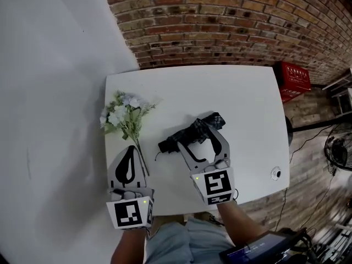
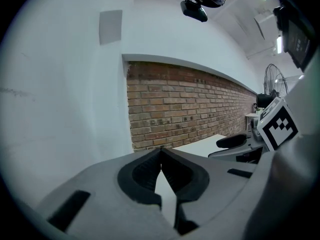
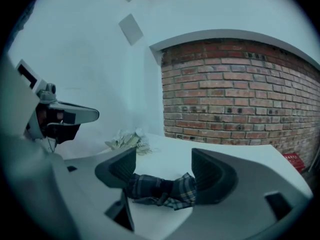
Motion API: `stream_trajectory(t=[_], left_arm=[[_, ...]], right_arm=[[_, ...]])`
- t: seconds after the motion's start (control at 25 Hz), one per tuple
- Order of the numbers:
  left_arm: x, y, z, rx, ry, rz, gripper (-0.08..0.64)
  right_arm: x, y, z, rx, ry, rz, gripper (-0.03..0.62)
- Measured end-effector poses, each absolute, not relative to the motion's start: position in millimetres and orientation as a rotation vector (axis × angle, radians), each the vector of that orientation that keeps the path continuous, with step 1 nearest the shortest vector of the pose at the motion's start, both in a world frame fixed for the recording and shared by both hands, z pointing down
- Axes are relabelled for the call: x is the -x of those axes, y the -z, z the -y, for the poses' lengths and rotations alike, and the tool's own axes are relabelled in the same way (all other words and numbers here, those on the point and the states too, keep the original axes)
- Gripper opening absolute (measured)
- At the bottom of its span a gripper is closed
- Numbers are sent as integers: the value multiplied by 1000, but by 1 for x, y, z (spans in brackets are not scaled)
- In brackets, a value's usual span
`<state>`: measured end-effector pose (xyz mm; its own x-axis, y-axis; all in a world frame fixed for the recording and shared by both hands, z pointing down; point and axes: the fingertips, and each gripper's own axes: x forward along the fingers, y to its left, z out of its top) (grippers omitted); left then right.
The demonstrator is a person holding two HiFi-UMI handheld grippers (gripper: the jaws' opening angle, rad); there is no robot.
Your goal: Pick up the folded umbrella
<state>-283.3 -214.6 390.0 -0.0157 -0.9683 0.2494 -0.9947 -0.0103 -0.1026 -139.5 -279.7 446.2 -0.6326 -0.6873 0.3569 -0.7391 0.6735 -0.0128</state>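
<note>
The folded umbrella (image 1: 193, 131), dark plaid with a black handle end, lies on the white table (image 1: 242, 103) near its middle. My right gripper (image 1: 199, 137) is open over it, one jaw on each side of the plaid bundle. In the right gripper view the umbrella (image 3: 160, 190) lies between the wide-set fingers (image 3: 212, 176), and neither pad presses on it. My left gripper (image 1: 130, 157) is shut with nothing in it, over the table's front left part by the flower stems. In the left gripper view its jaws (image 2: 161, 154) meet at the tips.
A bunch of pale artificial flowers (image 1: 124, 114) lies at the table's left, stems toward me. A small round fitting (image 1: 275, 174) sits near the right front corner. A red crate (image 1: 294, 78) and a fan (image 1: 338, 150) stand on the floor to the right. A brick wall (image 1: 231, 21) stands behind the table.
</note>
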Motion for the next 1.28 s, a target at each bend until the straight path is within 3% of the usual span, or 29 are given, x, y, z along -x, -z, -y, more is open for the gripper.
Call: stream_trajectory(t=[0.72,1.28], left_arm=[[336,-452,226,-2016,-427,2086,6],[328,-454,222,-2026,-428,2065,6]], right_arm=[[181,-519,292,-1160,-210,2387,419],[176,-534,285,-1169,-204,2318,422]])
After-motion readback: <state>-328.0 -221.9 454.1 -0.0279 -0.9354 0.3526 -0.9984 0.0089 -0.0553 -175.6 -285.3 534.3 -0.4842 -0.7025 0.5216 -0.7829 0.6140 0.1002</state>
